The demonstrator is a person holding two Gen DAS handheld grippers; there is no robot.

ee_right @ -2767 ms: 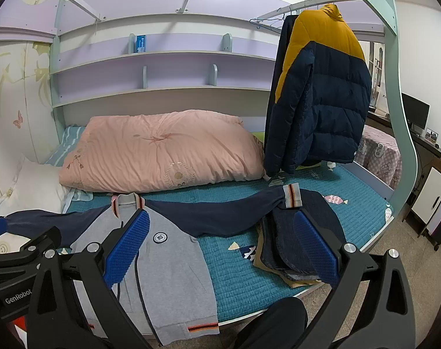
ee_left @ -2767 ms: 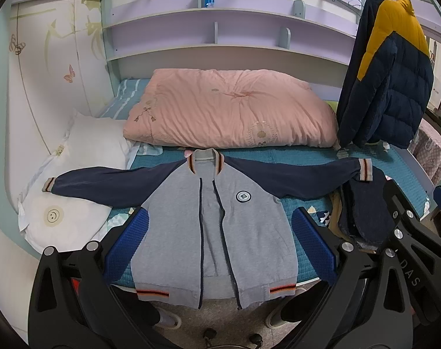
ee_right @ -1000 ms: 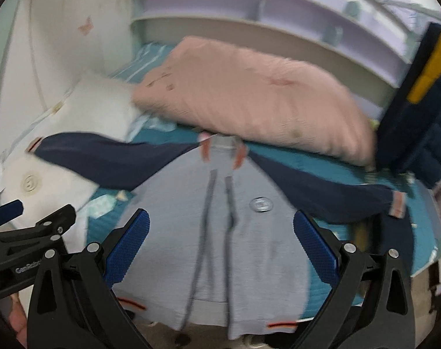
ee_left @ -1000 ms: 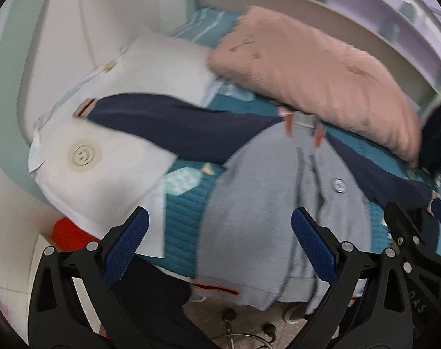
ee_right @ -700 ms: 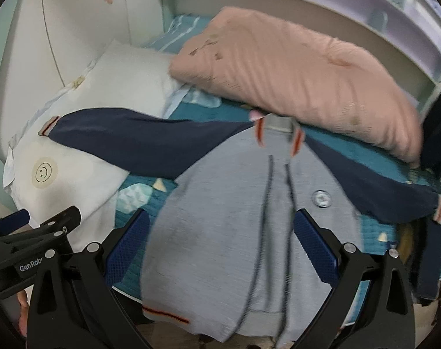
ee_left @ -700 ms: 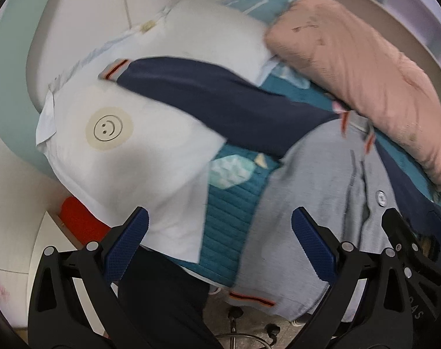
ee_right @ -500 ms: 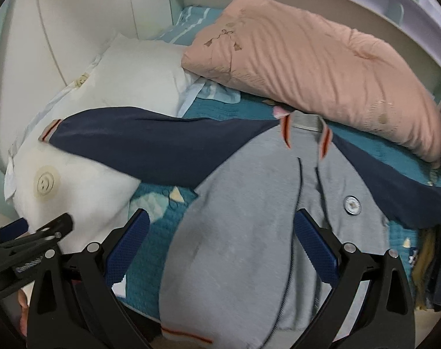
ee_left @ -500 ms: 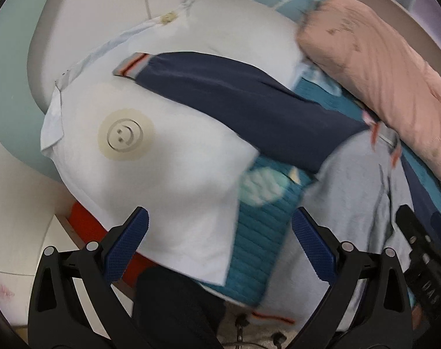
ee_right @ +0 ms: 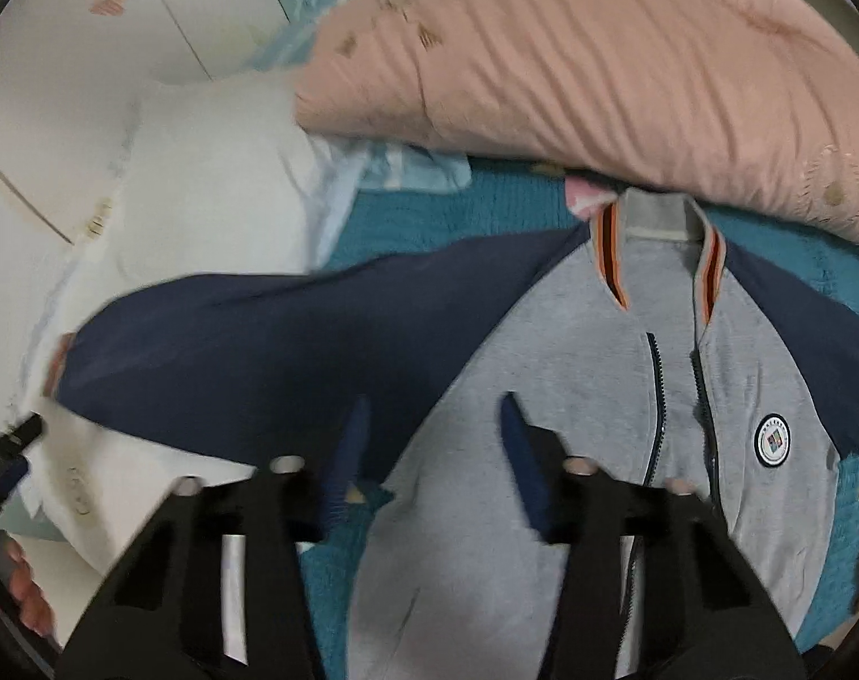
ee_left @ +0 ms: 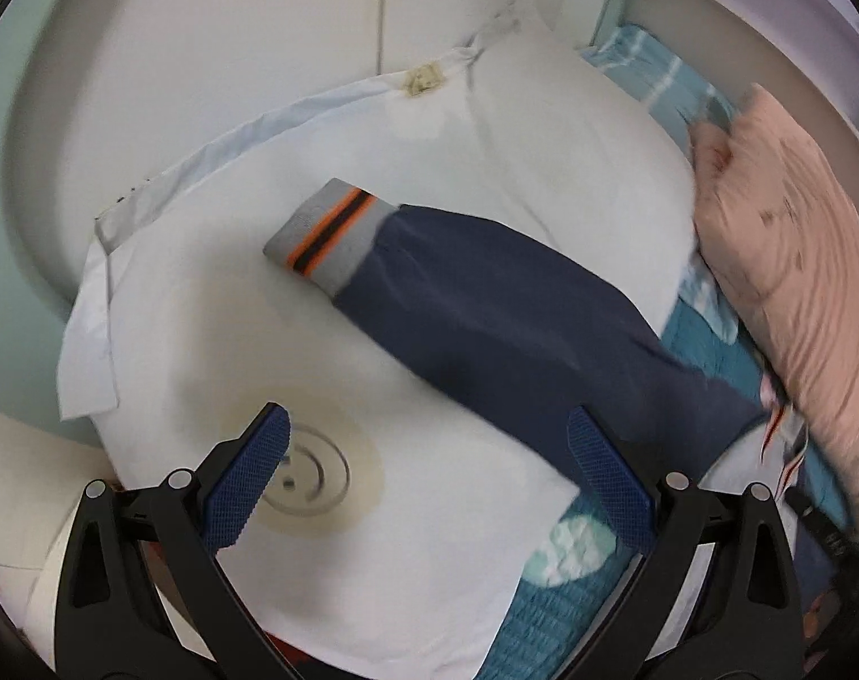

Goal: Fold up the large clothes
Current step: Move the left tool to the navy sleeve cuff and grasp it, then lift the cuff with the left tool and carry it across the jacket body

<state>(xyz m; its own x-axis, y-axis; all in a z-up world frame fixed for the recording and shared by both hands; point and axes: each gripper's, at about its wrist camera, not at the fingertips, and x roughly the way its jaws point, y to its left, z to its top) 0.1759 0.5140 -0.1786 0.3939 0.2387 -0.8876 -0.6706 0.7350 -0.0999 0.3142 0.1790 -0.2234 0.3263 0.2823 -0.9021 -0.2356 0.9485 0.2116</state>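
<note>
Left wrist view: the left gripper (ee_left: 426, 473) is hanging with its jaws spread wide and nothing between them, above a white pillow (ee_left: 327, 374). A second ago this camera was looking across the jacket's grey body; now it is looking down on the navy sleeve (ee_left: 503, 317), which is lying flat over the pillow, its striped cuff (ee_left: 324, 241) beyond the fingertips and untouched. That shift suggests the cuff is this gripper's target for folding the sleeve inward.

Right wrist view: the right gripper (ee_right: 432, 442) is closing, its jaws far narrower than a second ago, when they were standing fully apart. It is pointing steeply down where the navy sleeve is joining the grey front of the jacket (ee_right: 588, 425), near the armpit. The picture is blurred, so whether cloth is already caught between the pads cannot be told; they are not clearly pressing on any. The jacket is lying front-up and unzipped on the teal bed (ee_right: 452, 215), collar toward the pink quilt (ee_right: 599, 56). No fold is made yet.
</note>
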